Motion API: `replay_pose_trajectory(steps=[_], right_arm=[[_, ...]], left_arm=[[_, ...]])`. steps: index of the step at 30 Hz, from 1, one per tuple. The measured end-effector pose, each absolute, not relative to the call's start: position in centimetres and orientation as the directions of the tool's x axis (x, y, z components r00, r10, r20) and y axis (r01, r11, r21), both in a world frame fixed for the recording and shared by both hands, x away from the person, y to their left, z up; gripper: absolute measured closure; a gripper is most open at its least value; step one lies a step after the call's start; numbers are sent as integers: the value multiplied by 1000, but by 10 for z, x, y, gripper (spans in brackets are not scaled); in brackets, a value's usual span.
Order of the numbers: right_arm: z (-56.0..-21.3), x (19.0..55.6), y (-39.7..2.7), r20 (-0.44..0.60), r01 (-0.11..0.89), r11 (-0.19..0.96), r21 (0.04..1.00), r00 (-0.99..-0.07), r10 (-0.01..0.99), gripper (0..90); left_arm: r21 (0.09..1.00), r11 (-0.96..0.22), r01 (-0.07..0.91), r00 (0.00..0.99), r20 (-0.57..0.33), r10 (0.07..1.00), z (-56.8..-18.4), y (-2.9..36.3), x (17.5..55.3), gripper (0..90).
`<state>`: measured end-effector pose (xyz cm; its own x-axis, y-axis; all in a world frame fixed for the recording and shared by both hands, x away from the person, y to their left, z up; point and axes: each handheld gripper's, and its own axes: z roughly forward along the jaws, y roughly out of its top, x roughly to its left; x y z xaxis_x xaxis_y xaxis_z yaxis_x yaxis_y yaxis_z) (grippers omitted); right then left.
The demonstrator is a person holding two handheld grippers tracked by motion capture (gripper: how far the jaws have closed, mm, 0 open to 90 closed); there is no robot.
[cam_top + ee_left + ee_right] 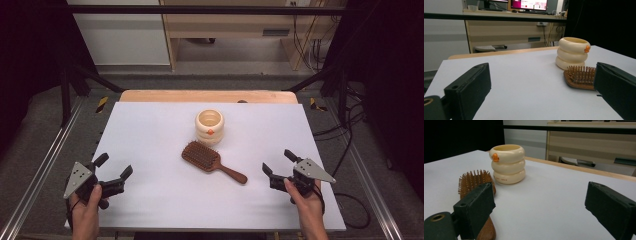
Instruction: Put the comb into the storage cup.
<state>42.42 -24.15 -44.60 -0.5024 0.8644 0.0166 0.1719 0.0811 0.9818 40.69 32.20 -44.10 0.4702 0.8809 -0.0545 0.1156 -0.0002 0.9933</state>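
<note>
Nearest the table's (150, 200) front edge, the left gripper (114, 173) and right gripper (279, 162) both sit wide open, holding nothing. Between them lies the wooden hairbrush (210, 160) — handle angled toward the right gripper, probably the nearer one — with the cream ringed cup (209, 126) just beyond.

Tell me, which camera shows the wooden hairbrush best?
The high view: the whole hairbrush lies there, bristles up, handle included. The left gripper view shows just its bristled head, partly behind a jaw; the right gripper view shows its head and some handle behind a jaw.
</note>
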Motion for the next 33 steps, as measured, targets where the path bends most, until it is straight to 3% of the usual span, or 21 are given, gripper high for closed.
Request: replay_pose_trajectory(steps=[22,33], right_arm=[[-449,423,-236,30,218,90,972,-492,870,60],[-448,424,-234,25,228,100,968,-489,872,59]], left_arm=[[981,-57,188,458,-36,888,-444,307,412,24],[973,-69,222,482,-48,875,-442,296,406,84]])
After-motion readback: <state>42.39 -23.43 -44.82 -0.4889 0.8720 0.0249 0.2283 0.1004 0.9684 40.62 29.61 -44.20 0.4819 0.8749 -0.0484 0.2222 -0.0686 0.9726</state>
